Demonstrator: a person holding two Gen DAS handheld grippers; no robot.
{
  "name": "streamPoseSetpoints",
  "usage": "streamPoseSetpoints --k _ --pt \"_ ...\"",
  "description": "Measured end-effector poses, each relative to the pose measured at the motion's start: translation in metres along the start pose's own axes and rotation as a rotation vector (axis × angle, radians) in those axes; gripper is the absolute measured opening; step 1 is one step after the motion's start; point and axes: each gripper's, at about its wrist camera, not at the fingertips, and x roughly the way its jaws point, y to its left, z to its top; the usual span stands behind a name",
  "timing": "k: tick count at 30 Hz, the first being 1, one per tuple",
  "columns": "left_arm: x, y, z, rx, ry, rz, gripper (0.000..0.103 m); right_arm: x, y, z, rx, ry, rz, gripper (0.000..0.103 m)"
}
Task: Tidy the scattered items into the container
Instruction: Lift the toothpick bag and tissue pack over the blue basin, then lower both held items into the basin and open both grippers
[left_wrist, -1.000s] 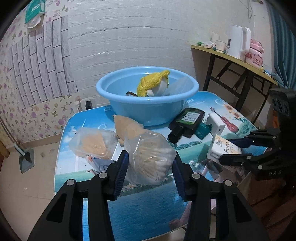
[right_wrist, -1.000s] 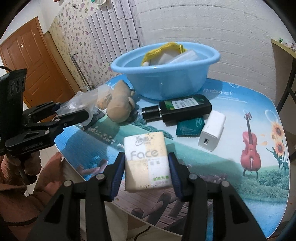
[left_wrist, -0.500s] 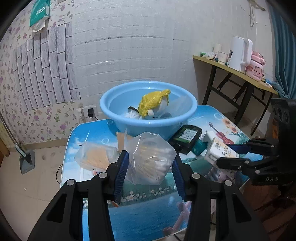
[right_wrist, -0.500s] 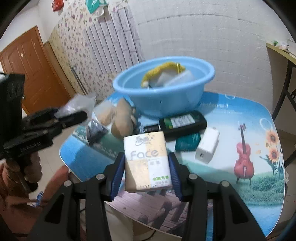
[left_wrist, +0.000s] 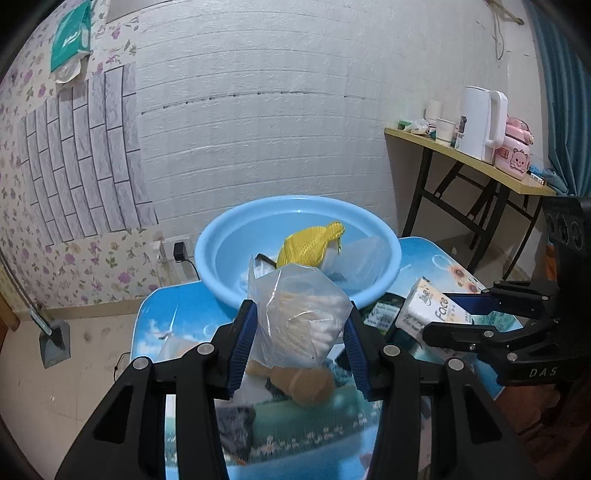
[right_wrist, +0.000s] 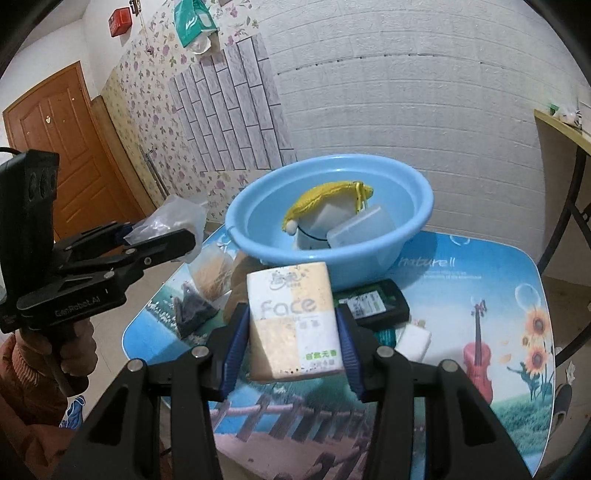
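My left gripper is shut on a clear bag of cotton swabs, held in the air in front of the blue basin. My right gripper is shut on a tissue pack marked "Face", also lifted off the table. Each gripper shows in the other view: the right gripper with the tissue pack, the left gripper with the bag. The basin holds a yellow mesh item, a white object and a clear box.
On the printed table lie a dark bottle, a white charger, a green sachet, a bag of toothpicks, a dark packet and a brown lump. A side table with a kettle stands at the right.
Both grippers have risen with their loads, and the table and basin have sunk lower in both views. The basin's inside shows more now.
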Motion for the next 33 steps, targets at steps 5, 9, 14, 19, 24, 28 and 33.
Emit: streamPoseSetpoints --k 5,9,14,19,24,28,33 --pt "0.020 -0.001 0.010 0.009 0.016 -0.012 0.046 0.012 -0.007 0.014 0.002 -0.007 0.002 0.045" --pt "0.036 -0.001 0.017 0.017 0.027 -0.018 0.046 0.022 -0.011 0.027 -0.002 -0.015 0.007 0.045" --pt "0.056 0.005 0.023 0.015 0.048 -0.012 0.046 0.039 -0.011 0.040 -0.022 -0.012 0.011 0.045" --pt "0.064 0.007 0.024 0.023 0.050 -0.005 0.047 0.051 -0.012 0.046 -0.030 -0.004 0.014 0.045" --pt "0.070 0.011 0.025 0.019 0.052 -0.018 0.050 0.058 -0.015 0.051 -0.020 -0.009 0.013 0.045" --pt "0.076 0.012 0.021 0.017 0.066 -0.015 0.057 0.066 -0.016 0.052 -0.016 -0.004 0.008 0.045" --pt "0.076 0.014 0.017 0.008 0.068 -0.013 0.058 0.068 -0.016 0.052 -0.024 -0.003 0.007 0.045"
